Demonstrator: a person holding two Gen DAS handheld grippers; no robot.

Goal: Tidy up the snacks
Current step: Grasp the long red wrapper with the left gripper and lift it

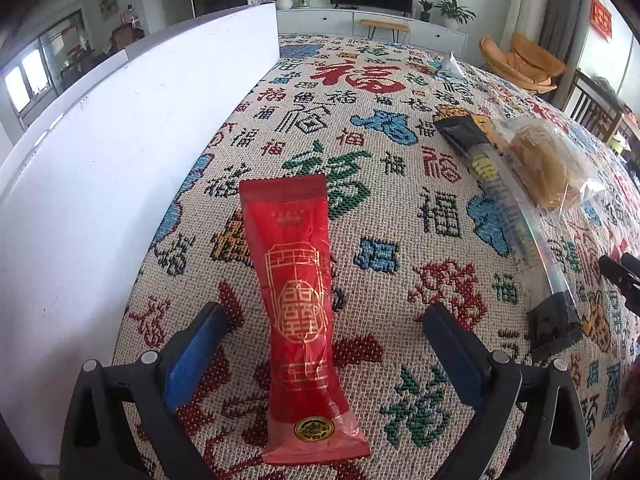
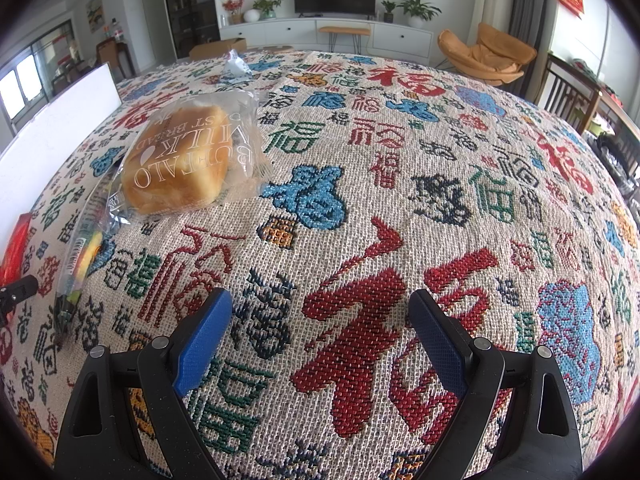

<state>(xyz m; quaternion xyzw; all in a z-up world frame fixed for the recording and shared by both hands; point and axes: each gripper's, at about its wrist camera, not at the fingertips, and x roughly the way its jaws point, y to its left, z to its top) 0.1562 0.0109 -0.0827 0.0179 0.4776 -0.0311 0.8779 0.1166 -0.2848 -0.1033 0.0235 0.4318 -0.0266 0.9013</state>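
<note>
Left gripper spread wide, not holding the red snack packet lying flat on the desk between the blue pads, beside a white board. Right gripper wide too, empty. Risk: thin foil slipping from a flat pinch. Hard to read: long clear-wrapped pack, half under the bread bag; sorting place unseen.

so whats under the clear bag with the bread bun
The patterned woven tablecloth, plus one end of the long clear-and-black snack packet tucked under the bread bag's left edge; how far it reaches is hidden.
</note>
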